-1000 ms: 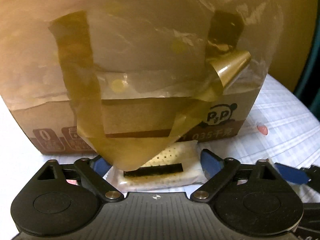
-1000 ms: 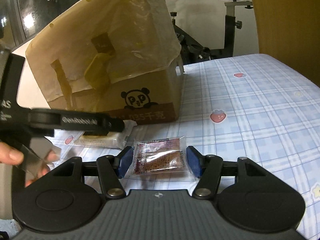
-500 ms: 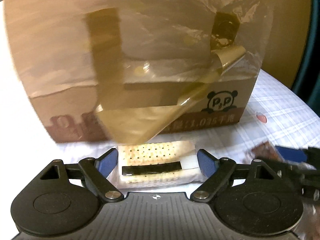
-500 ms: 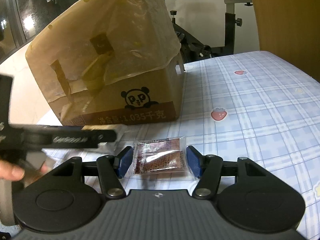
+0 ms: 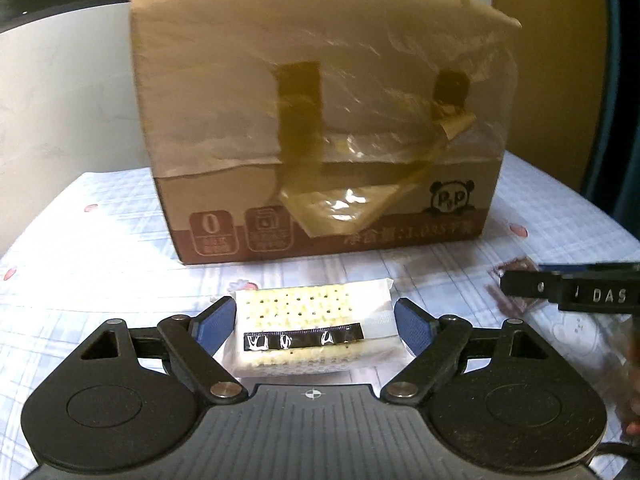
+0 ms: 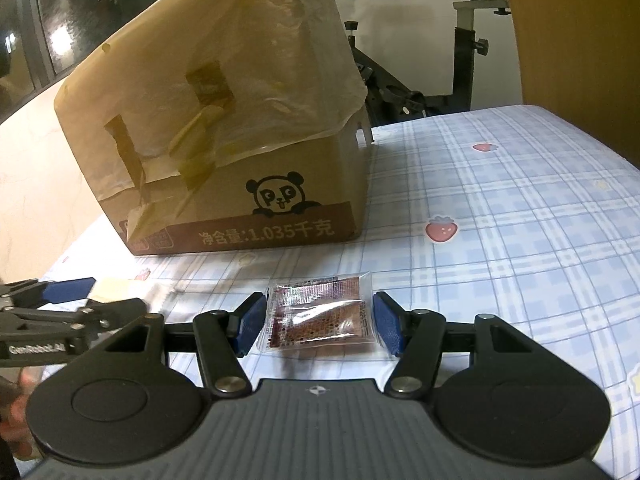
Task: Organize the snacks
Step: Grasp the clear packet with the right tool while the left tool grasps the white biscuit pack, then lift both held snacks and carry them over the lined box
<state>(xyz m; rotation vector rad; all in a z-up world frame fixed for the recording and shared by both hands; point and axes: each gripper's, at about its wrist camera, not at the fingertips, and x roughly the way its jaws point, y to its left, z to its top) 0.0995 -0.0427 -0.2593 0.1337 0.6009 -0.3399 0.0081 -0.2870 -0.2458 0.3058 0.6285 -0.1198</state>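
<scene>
In the left wrist view, our left gripper (image 5: pixel 314 322) held the pale cracker packet (image 5: pixel 310 330) between closed pads, the cardboard box (image 5: pixel 320 148) standing ahead. In the right wrist view, our right gripper (image 6: pixel 320 326) clasped the brown snack packet (image 6: pixel 320 316), the box ahead-left.

A table covered by a pale blue checked cloth (image 6: pixel 520 216) with strawberry prints carries a cardboard box (image 5: pixel 320 216) printed with a panda. In front of the box lie a pale cracker packet (image 5: pixel 312 328) and, well to its right, a brown snack packet (image 6: pixel 320 312).
</scene>
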